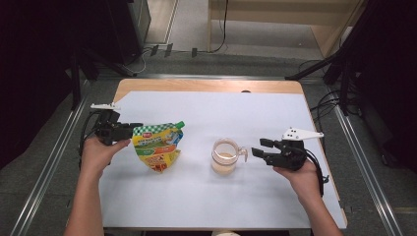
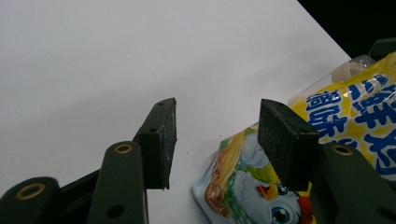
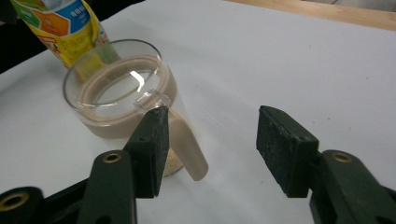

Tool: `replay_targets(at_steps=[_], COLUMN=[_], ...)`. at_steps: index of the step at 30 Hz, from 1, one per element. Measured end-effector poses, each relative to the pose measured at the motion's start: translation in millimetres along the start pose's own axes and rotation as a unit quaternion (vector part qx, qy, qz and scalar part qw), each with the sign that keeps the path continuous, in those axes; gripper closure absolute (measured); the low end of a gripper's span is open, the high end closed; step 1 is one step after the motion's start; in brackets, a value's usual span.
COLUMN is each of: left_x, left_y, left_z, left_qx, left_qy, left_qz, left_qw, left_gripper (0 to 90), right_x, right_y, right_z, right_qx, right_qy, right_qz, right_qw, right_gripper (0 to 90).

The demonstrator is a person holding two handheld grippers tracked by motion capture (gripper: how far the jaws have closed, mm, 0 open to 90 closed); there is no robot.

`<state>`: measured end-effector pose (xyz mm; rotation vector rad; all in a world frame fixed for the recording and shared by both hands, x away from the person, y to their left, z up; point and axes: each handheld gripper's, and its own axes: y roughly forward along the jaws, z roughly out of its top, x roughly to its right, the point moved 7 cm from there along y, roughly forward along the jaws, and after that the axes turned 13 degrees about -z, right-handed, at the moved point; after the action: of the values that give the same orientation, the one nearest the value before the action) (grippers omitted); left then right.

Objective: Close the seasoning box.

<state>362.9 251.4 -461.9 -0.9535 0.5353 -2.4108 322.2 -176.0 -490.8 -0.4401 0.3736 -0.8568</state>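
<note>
A yellow and green printed pouch [image 1: 157,145] with a green cap lies flat on the white sheet, left of centre. My left gripper [image 1: 133,127] stands open at the pouch's upper left corner. In the left gripper view the pouch [image 2: 355,116] lies under and beside the right-hand jaw of that gripper [image 2: 217,116], with bare sheet between the jaws. A clear glass cup [image 1: 225,156] holding some beige stuff stands right of centre. My right gripper [image 1: 256,147] is open just right of the cup. In the right gripper view the cup's handle [image 3: 187,144] sits by the left jaw of that gripper [image 3: 212,121].
A white sheet [image 1: 196,196] covers the wooden table [image 1: 206,86], whose bare edge shows at the back. Metal rails run along the floor at both sides. The pouch [image 3: 65,28] stands out behind the cup [image 3: 107,128] in the right gripper view.
</note>
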Motion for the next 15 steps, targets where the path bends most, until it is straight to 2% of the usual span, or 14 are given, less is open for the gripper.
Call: replay_targets(at_steps=[7,8,10,12,13,15], left_x=[-1.1,-1.4,-2.3,-3.1,-3.9,-4.7], left_y=[-2.2,-2.5,-3.0,-3.5,-3.6,-4.4], left_z=[0.3,0.2,-0.2,-0.6,-0.5,-0.6], left_qx=[0.005,0.005,0.006,0.006,0.009,0.009], left_qy=[-0.003,-0.003,-0.004,-0.004,-0.006,-0.004], left_qz=[0.001,0.001,0.003,0.006,0.014,0.017], left_qw=[1.0000,1.0000,1.0000,1.0000,0.9998,0.9998], left_gripper=[47.7,47.6,47.7,47.7,47.7,47.7], right_x=[12.5,15.5,19.7,23.1,24.6,28.7], right_y=[1.5,2.2,3.1,5.4,5.7,6.8], right_z=[-5.6,-6.0,-8.0,-9.2,-10.2,-11.4], right_qx=[-0.003,0.002,0.005,0.010,0.008,0.011], right_qy=[0.013,0.012,0.003,0.013,0.012,0.011], right_qz=[-0.015,-0.029,-0.042,-0.052,-0.054,-0.070], right_qw=[0.9998,0.9995,0.9991,0.9985,0.9984,0.9974], right_gripper=[40.5,38.3,36.1,30.4,29.9,28.9])
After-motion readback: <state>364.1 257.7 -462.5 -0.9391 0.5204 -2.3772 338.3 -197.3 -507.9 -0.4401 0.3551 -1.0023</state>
